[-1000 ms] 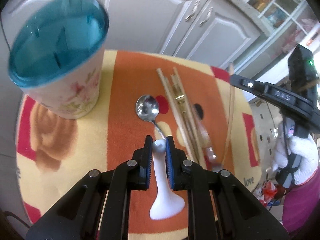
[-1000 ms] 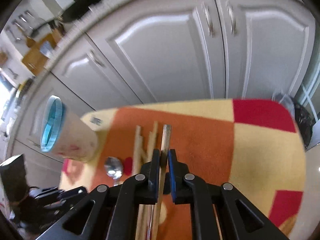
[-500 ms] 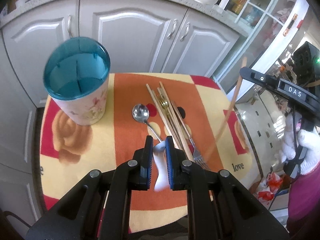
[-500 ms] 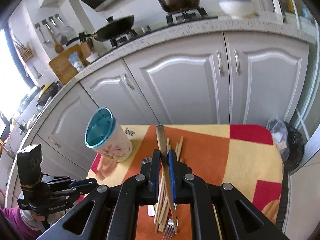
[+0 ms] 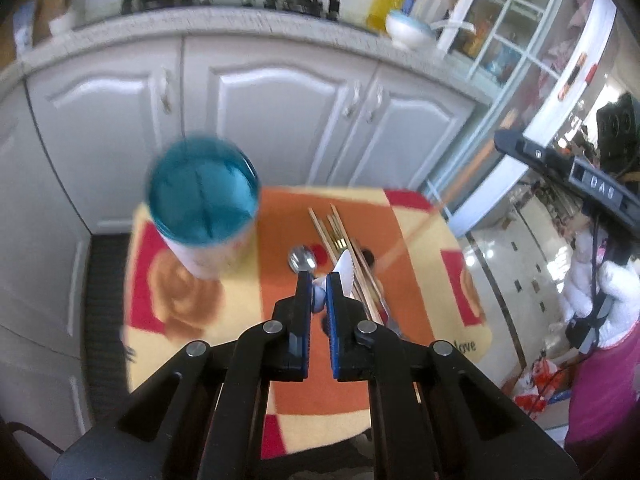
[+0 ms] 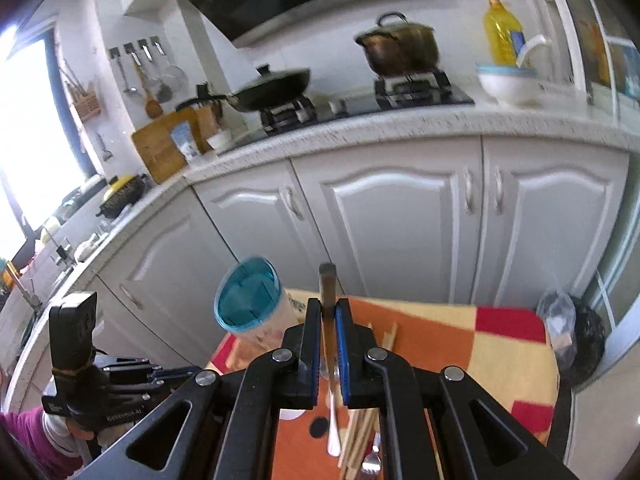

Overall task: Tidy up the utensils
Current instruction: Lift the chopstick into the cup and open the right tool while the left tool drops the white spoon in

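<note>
My left gripper is shut on a white ceramic spoon and holds it high above the small table. My right gripper is shut on a wooden chopstick, also lifted; the chopstick shows blurred in the left wrist view. A floral utensil holder with a blue divided top stands at the table's far left, also in the right wrist view. A metal spoon, more chopsticks and a fork lie on the table's orange cloth.
White cabinet doors stand right behind the table. A counter above carries a stove, a pot, a wok and a bowl. A black bag sits on the floor at the right.
Both grippers have risen well above the table with their loads. The table and holder look smaller and the counter top has come into view.
</note>
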Demonstrator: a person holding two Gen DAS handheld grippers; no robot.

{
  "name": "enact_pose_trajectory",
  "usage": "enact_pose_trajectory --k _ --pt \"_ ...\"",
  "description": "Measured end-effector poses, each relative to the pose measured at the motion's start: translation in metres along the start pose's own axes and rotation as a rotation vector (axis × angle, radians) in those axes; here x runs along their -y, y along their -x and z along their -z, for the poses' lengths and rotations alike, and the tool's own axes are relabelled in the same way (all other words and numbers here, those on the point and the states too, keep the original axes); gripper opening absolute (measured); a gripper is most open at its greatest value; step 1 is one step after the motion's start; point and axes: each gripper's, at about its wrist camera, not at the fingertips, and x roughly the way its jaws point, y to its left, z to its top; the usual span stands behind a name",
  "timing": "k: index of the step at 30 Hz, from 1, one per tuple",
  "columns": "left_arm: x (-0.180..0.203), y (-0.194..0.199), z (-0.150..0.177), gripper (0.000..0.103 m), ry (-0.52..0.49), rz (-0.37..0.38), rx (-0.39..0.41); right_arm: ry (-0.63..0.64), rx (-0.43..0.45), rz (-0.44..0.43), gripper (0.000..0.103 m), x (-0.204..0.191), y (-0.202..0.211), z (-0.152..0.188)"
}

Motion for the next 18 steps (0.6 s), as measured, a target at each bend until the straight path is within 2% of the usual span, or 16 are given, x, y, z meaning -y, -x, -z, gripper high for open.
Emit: enact_pose_trajectory --k 5,8,14,18 --pt "-0.020 0.044 -0.041 0.006 -0.020 -0.074 0.067 0.041 0.071 -0.062 0.007 -0.027 0.012 -0.038" --pt "-0.033 0.051 -0.061 0.006 -0.051 -0.172 0.081 0.074 0.108 -0.080 0.007 -0.045 0.012 -0.061" --pt "-0.062 0.025 -0.084 0.006 -0.080 -0.286 0.011 0.115 0.123 -0.102 0.007 -0.074 -0.015 -0.095" --pt "-0.074 0.001 -0.088 0.006 -0.100 -0.327 -0.040 0.126 0.104 -0.112 0.007 -0.085 -0.045 -0.111"
